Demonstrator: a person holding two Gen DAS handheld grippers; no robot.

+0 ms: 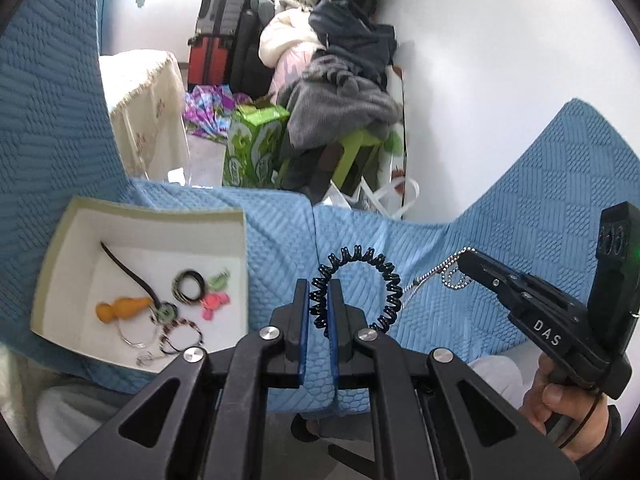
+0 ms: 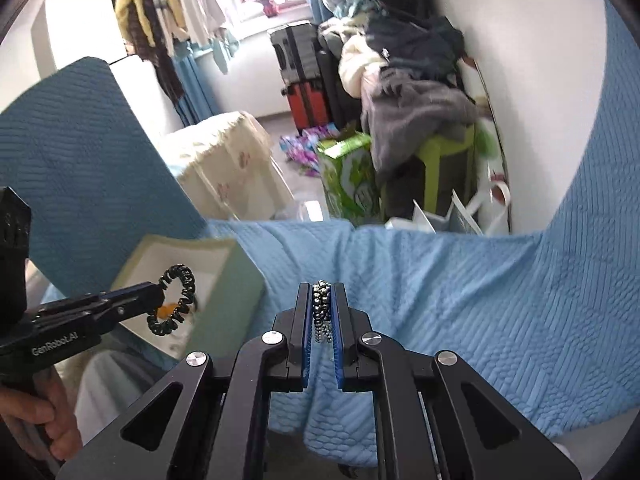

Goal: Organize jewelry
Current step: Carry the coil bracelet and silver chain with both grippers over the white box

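My left gripper (image 1: 319,300) is shut on a black spiral coil band (image 1: 372,276), held above the blue quilt; it also shows in the right wrist view (image 2: 174,300) over the box. My right gripper (image 2: 322,304) is shut on a silver ball chain (image 2: 322,308); in the left wrist view the chain (image 1: 444,274) hangs from that gripper (image 1: 466,260). The open white box (image 1: 52,276) at left holds an orange gourd charm (image 1: 122,308), a black ring (image 1: 188,286), pink and green charms (image 1: 214,300), a dark cord and a beaded bracelet.
A blue quilted cover (image 1: 280,232) lies over the seat. Beyond its edge are a green carton (image 1: 252,144), a green stool with piled clothes (image 1: 340,92), suitcases (image 1: 216,28) and a cloth-covered table (image 1: 140,92). A white wall is at right.
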